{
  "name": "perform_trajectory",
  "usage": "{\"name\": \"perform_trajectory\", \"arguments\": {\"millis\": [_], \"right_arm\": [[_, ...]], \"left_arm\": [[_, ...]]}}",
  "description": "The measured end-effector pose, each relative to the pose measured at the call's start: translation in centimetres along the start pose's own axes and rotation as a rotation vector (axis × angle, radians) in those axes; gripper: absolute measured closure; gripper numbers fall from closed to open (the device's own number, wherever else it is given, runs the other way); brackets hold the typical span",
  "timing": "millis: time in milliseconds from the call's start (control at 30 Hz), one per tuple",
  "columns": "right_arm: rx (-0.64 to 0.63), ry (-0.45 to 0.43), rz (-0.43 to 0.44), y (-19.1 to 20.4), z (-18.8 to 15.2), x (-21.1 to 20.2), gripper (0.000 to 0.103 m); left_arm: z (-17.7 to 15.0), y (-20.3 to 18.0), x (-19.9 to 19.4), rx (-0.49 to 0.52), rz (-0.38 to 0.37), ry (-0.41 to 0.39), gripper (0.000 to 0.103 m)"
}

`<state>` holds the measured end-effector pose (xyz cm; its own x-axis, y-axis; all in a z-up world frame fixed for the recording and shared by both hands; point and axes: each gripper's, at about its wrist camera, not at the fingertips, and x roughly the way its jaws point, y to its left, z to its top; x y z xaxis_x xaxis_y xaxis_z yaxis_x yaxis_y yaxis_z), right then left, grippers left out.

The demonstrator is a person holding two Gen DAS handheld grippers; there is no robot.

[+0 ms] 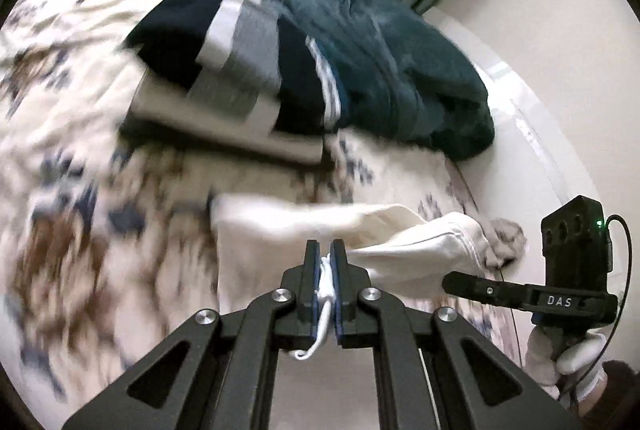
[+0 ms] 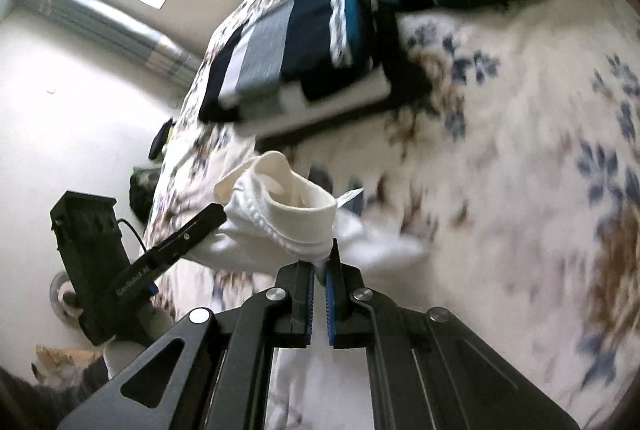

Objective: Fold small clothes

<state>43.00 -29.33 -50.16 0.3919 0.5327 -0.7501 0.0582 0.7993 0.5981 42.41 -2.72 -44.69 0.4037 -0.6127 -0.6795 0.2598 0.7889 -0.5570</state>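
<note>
Floral bedspread (image 1: 80,150) beneath white garment (image 1: 400,238) stretched between both clamped jaws.

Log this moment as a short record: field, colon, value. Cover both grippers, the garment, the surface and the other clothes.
left gripper: shut on the white cotton garment
right gripper: shut on the same garment's edge
garment state: lifted and stretched between both grippers, over the bed
surface: floral white, blue and brown bedspread
folded stack: navy, grey and white striped clothes
unfolded pile: dark teal fabric heap
image quality: motion blur
</note>
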Motion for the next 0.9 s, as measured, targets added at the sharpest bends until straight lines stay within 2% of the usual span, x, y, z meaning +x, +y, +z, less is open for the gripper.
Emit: {"name": "perform_trajectory", "arguments": {"millis": [100,133,167,233,267,300,367,467,533,567,633,700,733,767,800,900], "right_arm": [[-0.007,0.083,-0.031,-0.1,-4.7,-0.2,0.095],[0.007,0.138,-0.048,-0.5,-6.4,0.1,0.093],[0.026,0.178,-0.065,-1.1,-7.9,0.3,0.088],[0.086,0.215,-0.078,-2.5,-10.8,0.0,0.077],[0.13,0.223,-0.088,-3.5,-12.0,-0.2,0.067],[0.186,0.225,-0.097,-4.4,-12.8,-0.4,0.062],[0.267,0.208,-0.082,-5.4,-13.4,-0.6,0.062],[0.427,0.162,-0.003,-6.3,-13.0,0.5,0.061],[0.529,0.131,0.046,-6.6,-12.3,2.1,0.057],[0.564,0.123,0.064,-6.6,-11.8,3.3,0.049],[0.62,0.128,0.075,-6.4,-10.9,6.0,0.047],[0.65,0.171,0.081,-6.4,-10.1,9.1,0.047],[0.656,0.186,0.092,-6.2,-10.0,10.1,0.052],[0.652,0.182,0.097,-5.8,-9.9,10.5,0.083],[0.634,0.18,0.079,-5.4,-9.9,10.5,0.097],[0.532,0.134,0.04,-3.8,-9.6,8.1,0.098]], "left_arm": [[-4.3,-0.7,-1.7,0.003,0.027,0.101,0.096],[-5.6,-0.4,-2.4,-0.005,0.035,0.133,0.09],[-7.1,0.1,-3.1,-0.021,0.047,0.171,0.085],[-9.0,1.1,-4.2,-0.062,0.066,0.213,0.068],[-9.5,1.7,-4.7,-0.085,0.059,0.22,0.066],[-9.8,2.4,-5.2,-0.104,0.073,0.223,0.064],[-9.6,3.8,-5.6,-0.138,0.114,0.213,0.064],[-8.2,6.2,-5.3,-0.219,0.132,0.184,0.064],[-6.9,7.2,-4.8,-0.255,0.15,0.158,0.064],[-6.5,7.5,-4.7,-0.264,0.146,0.146,0.064],[-6.0,7.9,-4.6,-0.282,0.148,0.121,0.064],[-5.7,8.1,-4.6,-0.29,0.148,0.108,0.064],[-5.7,8.2,-4.5,-0.293,0.152,0.106,0.064],[-5.6,8.3,-4.4,-0.296,0.151,0.106,0.064],[-5.6,8.3,-4.4,-0.295,0.147,0.109,0.064],[-5.8,8.4,-4.3,-0.278,0.152,0.129,0.064]]}}
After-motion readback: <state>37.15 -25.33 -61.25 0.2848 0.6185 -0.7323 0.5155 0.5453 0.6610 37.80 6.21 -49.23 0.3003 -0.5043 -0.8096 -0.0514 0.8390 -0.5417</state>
